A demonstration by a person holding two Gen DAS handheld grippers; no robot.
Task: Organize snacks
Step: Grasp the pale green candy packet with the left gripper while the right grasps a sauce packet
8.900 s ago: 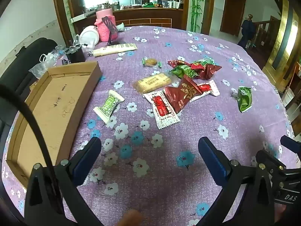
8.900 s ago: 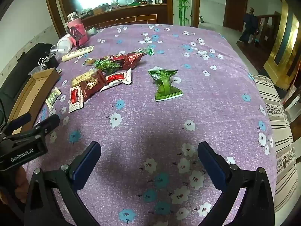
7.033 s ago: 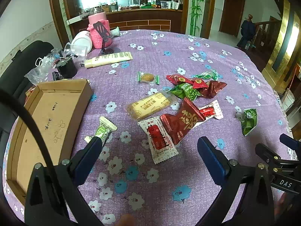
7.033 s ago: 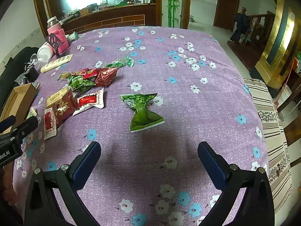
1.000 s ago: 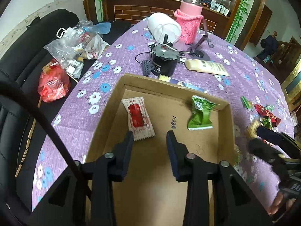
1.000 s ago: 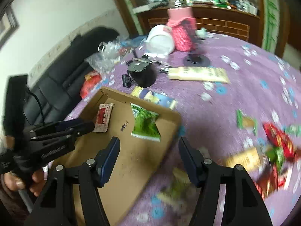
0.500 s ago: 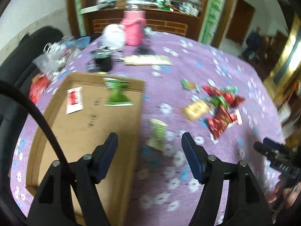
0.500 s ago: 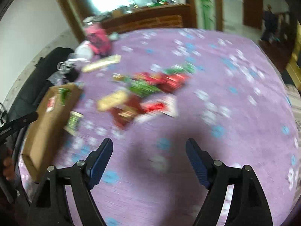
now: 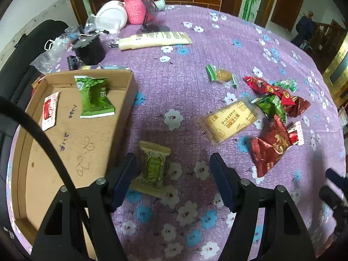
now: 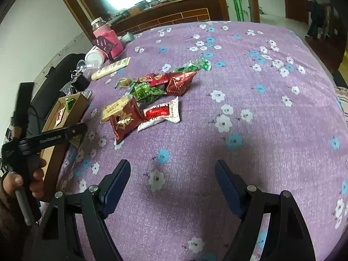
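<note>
Snacks lie in two groups on the purple flowered tablecloth [image 9: 178, 91]: two already in the cardboard tray [image 9: 91, 134], the rest loose on the cloth. Nearest, the left gripper [image 9: 171, 180] hangs over the cloth with its jaws parted, having just been opening; a pale yellow-green sweet [image 9: 153, 168] lies flat between them, close to the left pad, and whether that pad touches the wrapper cannot be judged from this angle. The right gripper [image 10: 173, 184] is likewise spread wide after just opening, with only bare cloth between its fingers. In the right wrist view a hand [image 10: 24, 182] grips the handle of the left tool at the picture's left edge.

Just beside the sweet stands the tray's long wall. Inside the tray, toward its far end, rest a green packet [image 9: 94, 96] and a red-and-white sachet [image 9: 50, 111], apart from each other.

Farther out and to the right lies the loose pile: a dark red packet [image 9: 269, 148] overlapping a red-and-white packet [image 10: 162, 113], a clear-wrapped yellow biscuit [image 9: 230, 119], then green and red wrappers [image 9: 274, 102] bunched together. A small green-ended cake [image 9: 221, 76] sits alone beyond them.

At the far edge are a cream tube [image 9: 155, 40], a black pot [image 9: 89, 47], a white lid [image 9: 112, 17] and a pink knitted jar [image 9: 136, 5].
</note>
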